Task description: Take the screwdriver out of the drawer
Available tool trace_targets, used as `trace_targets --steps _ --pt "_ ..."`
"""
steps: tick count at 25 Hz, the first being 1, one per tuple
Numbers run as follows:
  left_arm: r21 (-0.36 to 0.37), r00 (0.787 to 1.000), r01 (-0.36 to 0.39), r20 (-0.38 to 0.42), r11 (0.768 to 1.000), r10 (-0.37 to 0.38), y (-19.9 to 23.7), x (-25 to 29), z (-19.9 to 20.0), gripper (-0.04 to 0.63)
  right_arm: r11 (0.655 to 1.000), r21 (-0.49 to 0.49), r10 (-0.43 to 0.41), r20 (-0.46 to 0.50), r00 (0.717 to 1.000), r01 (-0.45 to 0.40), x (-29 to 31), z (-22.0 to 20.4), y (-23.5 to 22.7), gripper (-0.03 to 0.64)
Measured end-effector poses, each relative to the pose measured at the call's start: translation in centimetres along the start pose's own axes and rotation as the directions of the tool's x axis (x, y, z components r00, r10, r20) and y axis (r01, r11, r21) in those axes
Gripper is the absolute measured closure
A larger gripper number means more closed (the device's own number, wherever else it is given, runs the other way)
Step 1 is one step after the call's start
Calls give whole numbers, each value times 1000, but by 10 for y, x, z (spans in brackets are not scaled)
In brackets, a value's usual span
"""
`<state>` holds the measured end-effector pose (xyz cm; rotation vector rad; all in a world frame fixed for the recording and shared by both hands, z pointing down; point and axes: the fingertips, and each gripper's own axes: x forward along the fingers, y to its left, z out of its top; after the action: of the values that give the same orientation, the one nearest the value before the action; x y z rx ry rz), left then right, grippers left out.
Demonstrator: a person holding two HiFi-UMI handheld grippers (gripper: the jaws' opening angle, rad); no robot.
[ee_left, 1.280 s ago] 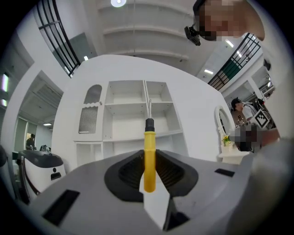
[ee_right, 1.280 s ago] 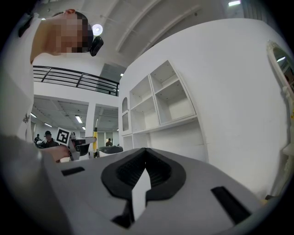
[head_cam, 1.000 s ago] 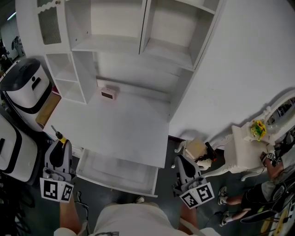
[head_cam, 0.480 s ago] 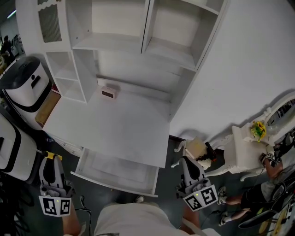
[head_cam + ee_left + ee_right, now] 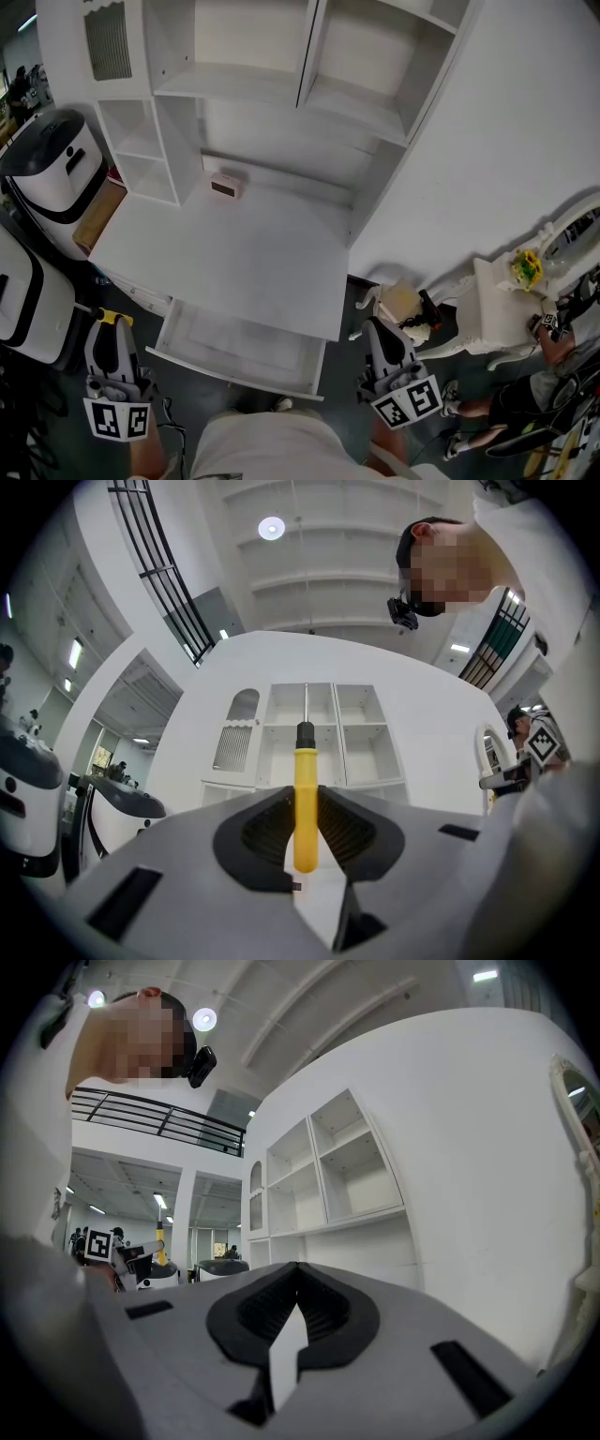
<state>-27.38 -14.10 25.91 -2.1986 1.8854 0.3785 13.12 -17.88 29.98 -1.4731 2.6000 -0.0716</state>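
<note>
While the left gripper [image 5: 111, 328] is squeezing the yellow handle of the screwdriver [image 5: 305, 789], the tool is pointing up and away. Its thin metal tip is sticking out past the jaws. It is hanging in the air to the left of the open drawer [image 5: 225, 373], not inside it, and the drawer is looking bare. So I think the taking-out step is as good as done.

The right gripper [image 5: 377, 328] is waiting near the right corner of the drawer. Its jaws are pressed together with nothing between them.

Next, I think the screwdriver is needing a safe place to go, maybe the white surface [image 5: 234, 253] just past the drawer. That is calling for a steady grip, so the smooth handle is not slipping.

I am seeing no words or brand names on the screwdriver. The cubes [image 5: 117, 419] on the grippers are showing only black and white square patterns, not letters.
</note>
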Motion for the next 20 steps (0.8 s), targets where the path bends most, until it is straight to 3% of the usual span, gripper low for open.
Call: trace_targets --steps 20 --pt "-15 999 47 -15 999 -47 2 16 -7 515 999 -31 -14 -19 1000 13 14 -5 9 607"
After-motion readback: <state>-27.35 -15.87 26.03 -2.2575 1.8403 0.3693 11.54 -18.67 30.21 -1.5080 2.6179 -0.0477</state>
